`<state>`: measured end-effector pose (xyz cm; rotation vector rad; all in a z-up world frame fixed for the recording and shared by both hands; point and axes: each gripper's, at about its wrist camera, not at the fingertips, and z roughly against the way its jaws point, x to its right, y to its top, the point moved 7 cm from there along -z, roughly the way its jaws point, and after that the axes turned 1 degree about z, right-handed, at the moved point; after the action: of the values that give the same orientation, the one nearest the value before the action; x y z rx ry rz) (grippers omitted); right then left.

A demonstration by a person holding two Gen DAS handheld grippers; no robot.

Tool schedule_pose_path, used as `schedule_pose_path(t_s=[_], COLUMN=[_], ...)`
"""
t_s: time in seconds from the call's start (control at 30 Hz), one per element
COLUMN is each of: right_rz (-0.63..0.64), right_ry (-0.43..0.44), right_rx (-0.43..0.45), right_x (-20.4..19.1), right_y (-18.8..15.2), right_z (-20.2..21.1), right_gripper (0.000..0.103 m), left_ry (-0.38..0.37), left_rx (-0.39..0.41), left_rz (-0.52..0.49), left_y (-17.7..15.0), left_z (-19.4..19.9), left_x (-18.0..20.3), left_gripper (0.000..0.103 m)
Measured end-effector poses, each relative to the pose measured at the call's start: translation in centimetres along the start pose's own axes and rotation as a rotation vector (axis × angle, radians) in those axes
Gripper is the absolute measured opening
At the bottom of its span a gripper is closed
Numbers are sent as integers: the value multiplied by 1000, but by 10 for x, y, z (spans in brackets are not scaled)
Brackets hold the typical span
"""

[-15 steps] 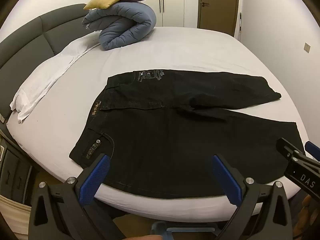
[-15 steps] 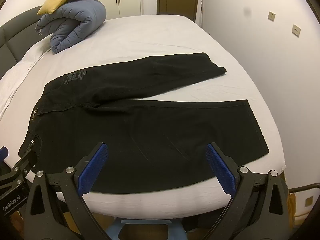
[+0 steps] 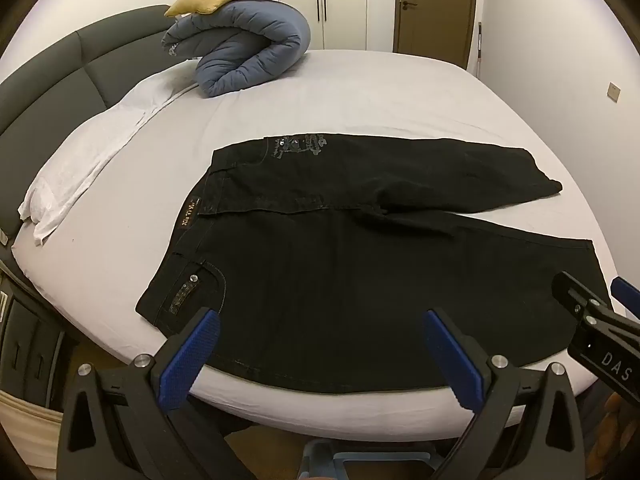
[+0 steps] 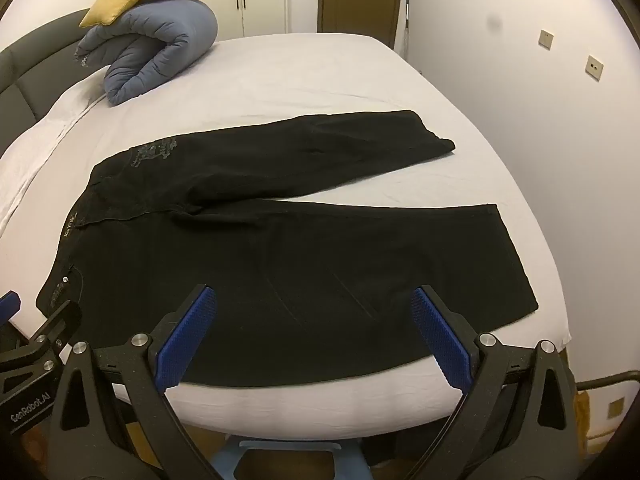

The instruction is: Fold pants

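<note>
The pants (image 3: 360,280) lie flat on the bed (image 3: 360,100), legs splayed, near edge at the bed's rim. Both grippers, left (image 3: 320,344) and right (image 4: 312,332), hover with fingers spread wide, holding nothing. A shallow pinch could catch one layer only, or drag the sheet.

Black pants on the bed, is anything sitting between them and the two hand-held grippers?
Nothing visible. The black pants lie flat on the white sheet, and both the left hand-held gripper and right hand-held gripper hover open at the near edge. The rolled blue duvet sits far behind.
</note>
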<state>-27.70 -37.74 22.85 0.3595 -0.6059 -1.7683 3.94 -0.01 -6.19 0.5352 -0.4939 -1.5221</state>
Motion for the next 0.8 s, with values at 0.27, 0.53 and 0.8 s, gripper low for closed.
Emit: schedule_pose_path(t_s=[0.27, 0.53, 0.8], right_rz=[15, 21, 32], right_ry=[7, 10, 19], right_rx=[-2, -4, -10], right_x=[-5, -8, -14], right_y=[-1, -4, -7], right_z=[1, 0, -1], right_gripper=[99, 99, 99], left_ry=[6, 10, 18], left_rx=[-5, -3, -12], left_rz=[1, 0, 6], left_y=[-3, -5, -7], left_z=[-3, -3, -5], left_x=[-4, -8, -11], left_gripper=[103, 103, 103])
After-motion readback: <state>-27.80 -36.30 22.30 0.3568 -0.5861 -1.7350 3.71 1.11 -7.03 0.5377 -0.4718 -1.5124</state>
